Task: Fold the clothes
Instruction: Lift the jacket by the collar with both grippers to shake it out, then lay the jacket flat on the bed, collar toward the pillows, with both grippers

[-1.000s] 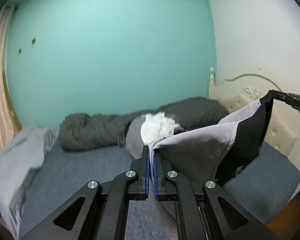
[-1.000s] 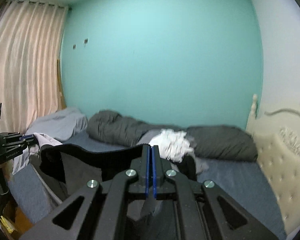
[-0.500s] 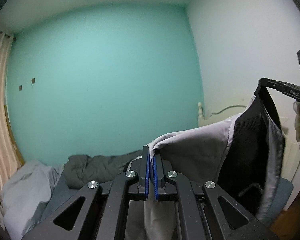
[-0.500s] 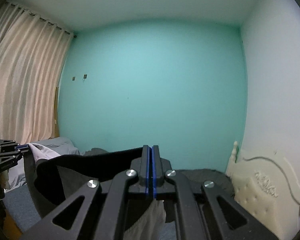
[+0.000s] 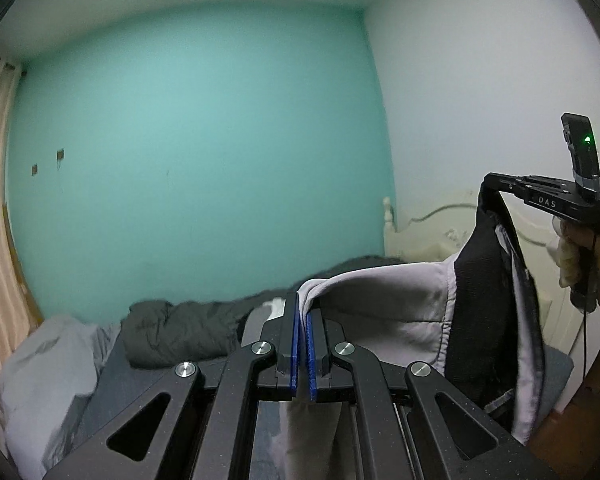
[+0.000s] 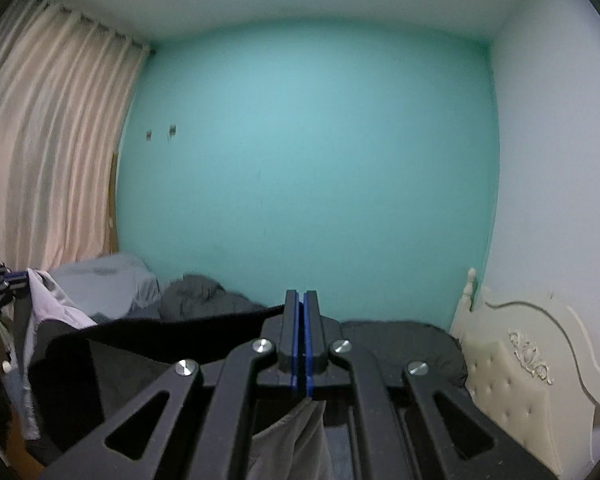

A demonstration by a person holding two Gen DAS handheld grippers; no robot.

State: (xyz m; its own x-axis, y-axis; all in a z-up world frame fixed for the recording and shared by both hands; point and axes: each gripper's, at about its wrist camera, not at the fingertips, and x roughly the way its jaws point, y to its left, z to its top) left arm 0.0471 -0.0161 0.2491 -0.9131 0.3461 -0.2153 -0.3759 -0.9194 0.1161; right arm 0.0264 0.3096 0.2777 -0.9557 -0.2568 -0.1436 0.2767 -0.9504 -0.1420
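You are facing a teal wall [image 5: 196, 152] beyond the bed [image 5: 180, 376], where a dark duvet [image 5: 180, 332] is lying bunched at the far side. You are holding the grey-and-black garment [image 5: 400, 320] stretched in the air above the bed. Your left gripper [image 5: 302, 316] is pinching its pale grey edge between its jaws, and your right gripper [image 6: 301, 312] is clamping the black band.

Bed [image 5: 148, 380], dark blue sheet, beyond tongs: rumpled grey duvet [image 5: 180, 332] across far side; pale pillow [image 5: 48, 364] left.
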